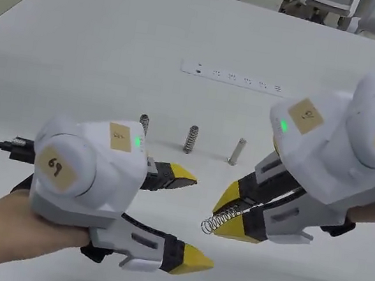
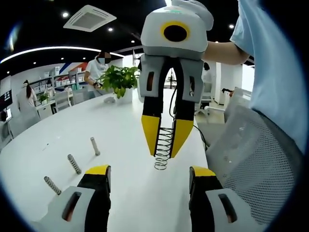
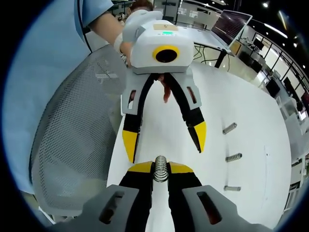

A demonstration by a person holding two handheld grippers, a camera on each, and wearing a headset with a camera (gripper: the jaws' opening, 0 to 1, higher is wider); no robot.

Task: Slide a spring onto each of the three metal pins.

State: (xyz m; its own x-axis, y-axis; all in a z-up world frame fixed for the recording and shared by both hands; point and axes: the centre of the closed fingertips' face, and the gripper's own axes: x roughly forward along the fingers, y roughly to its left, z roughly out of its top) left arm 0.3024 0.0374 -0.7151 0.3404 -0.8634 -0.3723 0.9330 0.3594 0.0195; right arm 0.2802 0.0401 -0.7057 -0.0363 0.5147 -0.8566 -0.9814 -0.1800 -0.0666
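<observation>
1 spring (image 1: 212, 221) is pinched in the right gripper (image 1: 227, 217); the left gripper (image 1: 197, 218) is spread. It is best aligned over the bare pin (image 1: 237, 151), centre frame.

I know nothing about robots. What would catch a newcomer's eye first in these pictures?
Two bulky white tools with yellow tips face each other above the white table. The right gripper pinches a small spring, and the left gripper is wide open. Behind them three pins stand in a row: the left pin and middle pin already wear springs, while the right pin is bare.
</observation>
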